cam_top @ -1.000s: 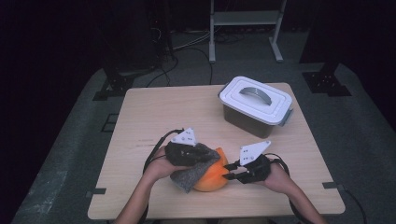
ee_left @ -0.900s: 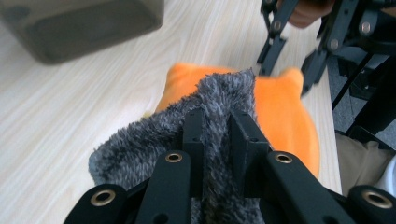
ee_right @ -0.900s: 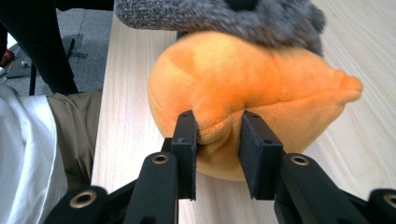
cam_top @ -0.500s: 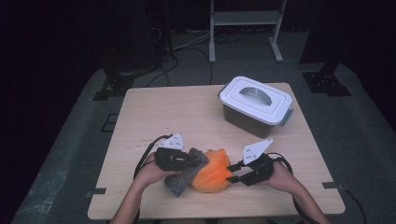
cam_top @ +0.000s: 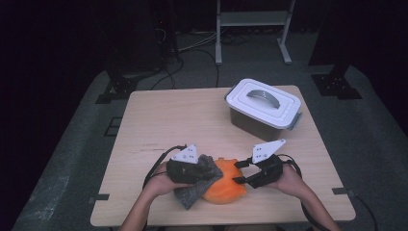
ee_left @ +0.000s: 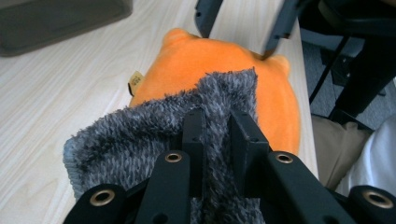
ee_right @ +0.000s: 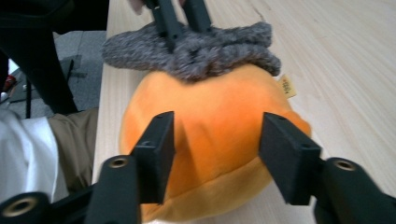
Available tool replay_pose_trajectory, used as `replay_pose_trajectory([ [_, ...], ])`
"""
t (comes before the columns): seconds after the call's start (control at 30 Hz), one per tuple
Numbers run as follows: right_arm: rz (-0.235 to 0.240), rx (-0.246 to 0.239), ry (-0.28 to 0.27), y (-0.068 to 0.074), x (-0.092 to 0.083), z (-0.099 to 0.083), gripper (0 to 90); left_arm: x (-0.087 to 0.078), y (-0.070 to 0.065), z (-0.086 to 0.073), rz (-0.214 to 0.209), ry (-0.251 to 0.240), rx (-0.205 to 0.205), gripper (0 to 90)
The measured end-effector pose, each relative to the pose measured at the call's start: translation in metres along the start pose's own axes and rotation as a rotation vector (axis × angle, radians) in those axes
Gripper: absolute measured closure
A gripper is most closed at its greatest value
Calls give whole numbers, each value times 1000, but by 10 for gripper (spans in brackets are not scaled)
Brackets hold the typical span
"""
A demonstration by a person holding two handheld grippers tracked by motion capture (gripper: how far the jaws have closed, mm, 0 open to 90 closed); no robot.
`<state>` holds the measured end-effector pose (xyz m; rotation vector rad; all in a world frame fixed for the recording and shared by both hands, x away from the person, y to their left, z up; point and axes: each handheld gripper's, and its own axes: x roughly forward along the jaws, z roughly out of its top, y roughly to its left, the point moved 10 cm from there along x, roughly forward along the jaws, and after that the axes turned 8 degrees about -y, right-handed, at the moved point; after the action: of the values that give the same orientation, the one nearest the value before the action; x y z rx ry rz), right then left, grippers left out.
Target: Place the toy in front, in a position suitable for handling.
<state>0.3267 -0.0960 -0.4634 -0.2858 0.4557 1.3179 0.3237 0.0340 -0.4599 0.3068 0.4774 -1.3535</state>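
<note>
Work in hand: grey fuzzy cloth (ee_left: 154, 135) going over orange plush toy (ee_right: 210, 140), prob. a wipe or a cover-up; can't tell which.
Plush toy: on the surface (cam_top: 183, 120), near its front edge, betw. the two grippers. Small tag at its side.
Cloth: draped on top of the toy, on the side toward the left gripper; part hangs down to the surface beside the toy.
Left gripper (ee_left: 215, 126): jaws narrow, pinched on a fold of the cloth, right over the toy.
Right gripper (ee_right: 215, 140): jaws have just been opening; half wide now, standing either side of the toy, pads off it, so not holding it. Toy sits betw. them.
Lidded box (cam_top: 263, 109): far side of the toy, well apart, lid on, untouched.
Done: cloth brought onto the toy; right grip let go.
Left: most of the toy bare orange, esp. the side toward the right gripper; cloth has to travel across it. Early-to-mid stage, I'd judge.
</note>
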Motion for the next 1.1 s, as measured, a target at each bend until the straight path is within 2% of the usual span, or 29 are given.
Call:
replay_pose_trajectory([
  [0.1, 8, -17, 7, 2, 2, -3, 540, -2, 1, 2, -5, -5, 3, 771],
  [0.13, 15, -39, 21, 4, 3, -6, 559, -3, 2, 5, -2, -16, -3, 771],
  [0.17, 15, -39, 21, 4, 3, -6, 559, -4, 3, 7, 1, -24, -3, 771],
  [0.27, 52, -52, 25, 9, 4, -7, 566, -7, 11, 15, 29, -40, -15, 770],
  [0.33, 68, -53, 26, 12, 4, -7, 564, -6, 14, 16, 42, -28, -24, 770],
  [0.43, 75, -48, 28, 12, 3, -8, 537, 3, 9, 8, 25, 16, -16, 770],
  [0.5, 82, -27, 21, 10, 1, -6, 491, 4, 6, 5, 10, 5, -27, 771],
  [0.57, 55, 1, 2, 5, -3, -3, 405, 3, 3, 3, -7, -5, -42, 771],
  [0.63, 11, 42, -19, -3, -6, -1, 365, 1, 1, 1, -25, -10, -58, 771],
  [0.7, -9, 73, -25, -8, -5, -1, 349, -1, -2, 0, -39, -11, -58, 771],
  [0.77, -1, 104, -15, -9, -1, -4, 342, -2, -5, -1, -50, -8, -55, 770],
  [0.83, 33, 153, 4, -7, 6, -9, 339, -2, -8, -2, -64, -5, -53, 770],
  [0.9, 69, 201, 17, -5, 11, -12, 368, -2, -9, -2, -67, -4, -51, 770],
  [0.97, 97, 232, 14, -3, 14, -14, 448, -2, -7, -2, -62, -7, -55, 771],
  [1.0, 102, 230, 11, -3, 14, -14, 502, -3, -6, -1, -63, -15, -61, 772],
  [1.03, 96, 182, -1, -3, 12, -11, 586, -4, -5, 0, -58, -21, -65, 777],
  [1.07, 96, 182, -1, -3, 12, -11, 586, -6, -3, 1, -48, -29, -70, 777],
  [1.1, 79, 149, -2, -3, 11, -8, 610, -8, 0, 2, -44, -35, -74, 779],
])
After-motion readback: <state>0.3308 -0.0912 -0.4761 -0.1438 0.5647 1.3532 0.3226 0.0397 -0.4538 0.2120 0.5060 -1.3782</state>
